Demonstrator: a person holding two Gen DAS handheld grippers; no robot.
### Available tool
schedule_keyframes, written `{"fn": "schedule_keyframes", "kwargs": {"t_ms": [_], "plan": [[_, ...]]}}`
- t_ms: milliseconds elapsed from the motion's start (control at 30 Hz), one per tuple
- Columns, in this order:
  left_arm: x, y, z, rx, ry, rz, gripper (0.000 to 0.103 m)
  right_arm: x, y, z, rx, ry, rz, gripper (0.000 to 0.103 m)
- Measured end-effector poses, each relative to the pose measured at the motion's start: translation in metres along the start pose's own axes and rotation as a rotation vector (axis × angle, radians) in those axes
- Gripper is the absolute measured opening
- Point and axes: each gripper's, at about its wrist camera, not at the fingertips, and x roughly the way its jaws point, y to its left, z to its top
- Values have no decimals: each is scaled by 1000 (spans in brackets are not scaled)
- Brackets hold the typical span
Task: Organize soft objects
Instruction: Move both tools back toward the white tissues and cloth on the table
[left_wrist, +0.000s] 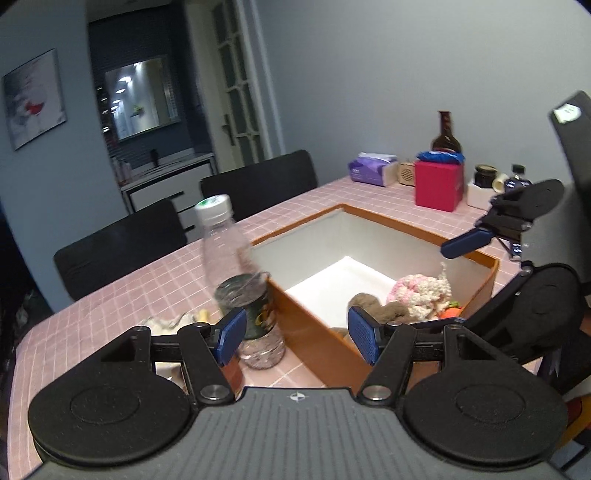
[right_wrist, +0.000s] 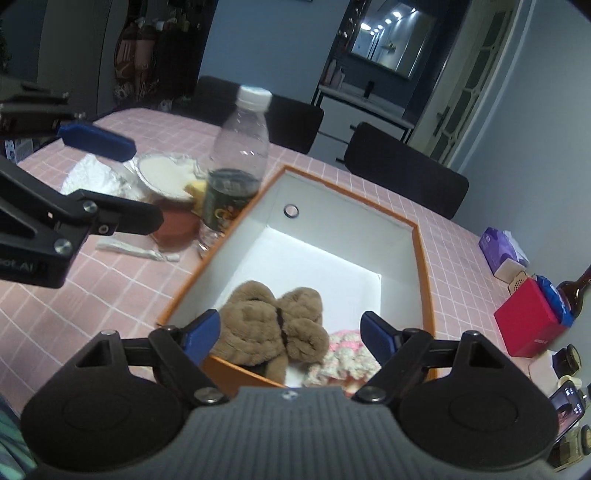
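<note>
An orange box with white inside (left_wrist: 373, 218) (right_wrist: 421, 258) stands on the pink checked tablecloth. In it lie a brown plush toy (right_wrist: 273, 328) (left_wrist: 384, 310) and a pink and cream crocheted toy (right_wrist: 351, 358) (left_wrist: 421, 291) side by side. My right gripper (right_wrist: 291, 334) is open and empty, just above the brown plush at the box's near end. My left gripper (left_wrist: 295, 338) is open and empty, over the box's near left wall. Each gripper shows in the other's view, the right one (left_wrist: 469, 245) above the box and the left one (right_wrist: 96, 140) at the left.
A clear plastic bottle (left_wrist: 236, 280) (right_wrist: 236, 162) stands against the box's left side. A white bowl (right_wrist: 166, 173), crumpled tissue (right_wrist: 92, 177) and a brown-red container (right_wrist: 173, 225) lie by it. A red box (left_wrist: 437, 184), tissue pack (left_wrist: 373, 170), dark bottle (left_wrist: 445, 134) and jars stand behind.
</note>
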Motion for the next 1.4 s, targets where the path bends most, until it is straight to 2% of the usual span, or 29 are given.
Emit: {"fn": "schedule_keyframes", "kwargs": {"t_ms": [267, 400, 567, 767, 833, 1167, 1333, 1400], "plan": [[-18, 41, -44, -152, -72, 144, 74, -3, 54, -2, 66, -144, 80, 82], [-20, 60, -68, -201, -65, 201, 74, 4, 82, 1, 96, -243, 103, 82], [-21, 88, -93, -273, -41, 265, 74, 29, 108, 4, 147, -290, 130, 82], [-16, 124, -117, -359, 8, 313, 74, 68, 127, 12, 189, -251, 151, 82], [-10, 133, -124, -373, 24, 307, 74, 78, 134, 15, 195, -235, 159, 78], [12, 158, -140, -366, 93, 279, 76, 121, 157, 31, 173, -172, 171, 74], [17, 163, -146, -377, 112, 260, 78, 140, 163, 37, 159, -139, 167, 62], [18, 164, -147, -371, 118, 254, 79, 144, 164, 37, 158, -127, 174, 60]]}}
